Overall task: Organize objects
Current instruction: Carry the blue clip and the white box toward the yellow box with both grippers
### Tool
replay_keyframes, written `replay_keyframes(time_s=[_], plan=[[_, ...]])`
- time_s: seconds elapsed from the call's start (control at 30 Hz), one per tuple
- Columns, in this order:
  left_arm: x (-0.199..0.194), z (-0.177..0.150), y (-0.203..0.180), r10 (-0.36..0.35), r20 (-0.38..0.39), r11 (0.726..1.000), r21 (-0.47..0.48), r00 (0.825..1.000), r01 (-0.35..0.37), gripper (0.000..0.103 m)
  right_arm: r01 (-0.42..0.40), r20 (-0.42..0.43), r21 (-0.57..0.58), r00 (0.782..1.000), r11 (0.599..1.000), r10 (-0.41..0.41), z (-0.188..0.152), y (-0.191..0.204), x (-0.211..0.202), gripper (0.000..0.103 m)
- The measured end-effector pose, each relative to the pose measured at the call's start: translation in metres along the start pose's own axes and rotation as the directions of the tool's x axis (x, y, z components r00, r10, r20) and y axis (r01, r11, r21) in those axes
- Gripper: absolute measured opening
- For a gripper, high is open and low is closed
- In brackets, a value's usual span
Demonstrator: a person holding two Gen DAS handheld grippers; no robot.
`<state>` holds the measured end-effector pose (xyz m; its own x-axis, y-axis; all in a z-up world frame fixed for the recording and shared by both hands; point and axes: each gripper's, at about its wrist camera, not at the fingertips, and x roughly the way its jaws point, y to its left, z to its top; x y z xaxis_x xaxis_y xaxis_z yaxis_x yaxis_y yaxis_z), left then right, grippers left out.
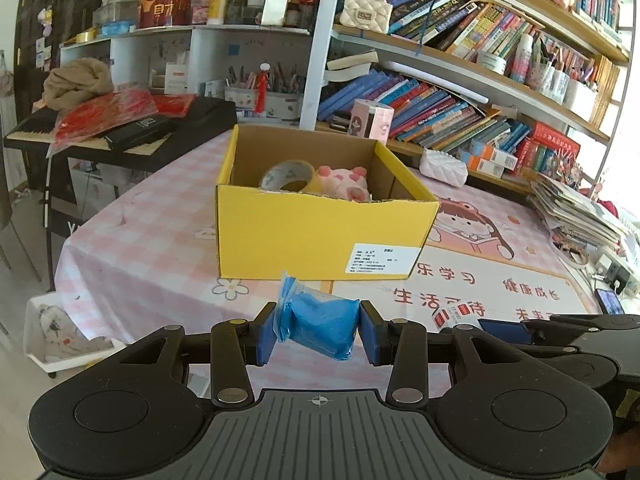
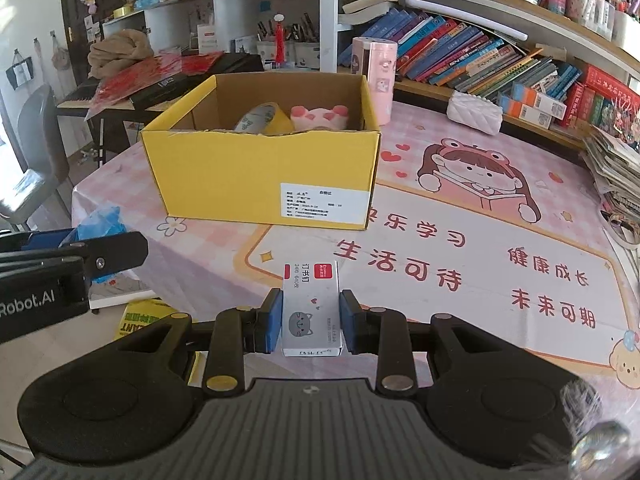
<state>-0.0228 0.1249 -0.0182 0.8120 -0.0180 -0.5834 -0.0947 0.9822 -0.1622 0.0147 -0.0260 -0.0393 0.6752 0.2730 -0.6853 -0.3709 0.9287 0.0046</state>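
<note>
Between your left gripper (image 1: 318, 330) pads sits a blue bag (image 1: 320, 326), soft, probably clay, so squeeze gently at its middle. Your right gripper (image 2: 311, 322) clamps a stiff, light staple box (image 2: 311, 312). Both hang before the yellow box (image 2: 260, 172).

Table (image 2: 460, 208) covered with pink checked cloth, cartoon print at centre. Bookshelf (image 1: 480, 56) at 1 to 3 o'clock, packed with leaning books (image 1: 432, 108). White shelving unit (image 1: 192, 52) at 11 o'clock. Black keyboard stand (image 1: 132, 140) at 10 o'clock, beige cloth (image 1: 76, 80) on top. Daylight entering at 3 o'clock.
</note>
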Motion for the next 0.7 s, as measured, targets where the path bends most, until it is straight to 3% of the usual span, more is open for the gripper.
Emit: replay_keyframes(time_s=[0.23, 0.5, 0.7], plan=[[0.014, 0.018, 0.000, -0.006, 0.046, 1.000, 0.002, 0.999, 0.006, 0.040, 0.035, 0.039, 0.011, 0.999, 0.999, -0.035, 0.019, -0.012, 0.007, 0.028], [0.050, 0.072, 0.003, 0.062, 0.121, 0.998, -0.008, 0.991, -0.061, 0.040, 0.010, 0.121, 0.021, 0.993, 1.000, -0.013, 0.082, -0.031, 0.038, 0.028], [0.088, 0.106, 0.000, 0.111, 0.141, 0.994, -0.013, 0.984, -0.110, 0.040, -0.021, 0.166, -0.034, 0.986, 0.999, 0.027, 0.130, -0.038, 0.072, 0.028]])
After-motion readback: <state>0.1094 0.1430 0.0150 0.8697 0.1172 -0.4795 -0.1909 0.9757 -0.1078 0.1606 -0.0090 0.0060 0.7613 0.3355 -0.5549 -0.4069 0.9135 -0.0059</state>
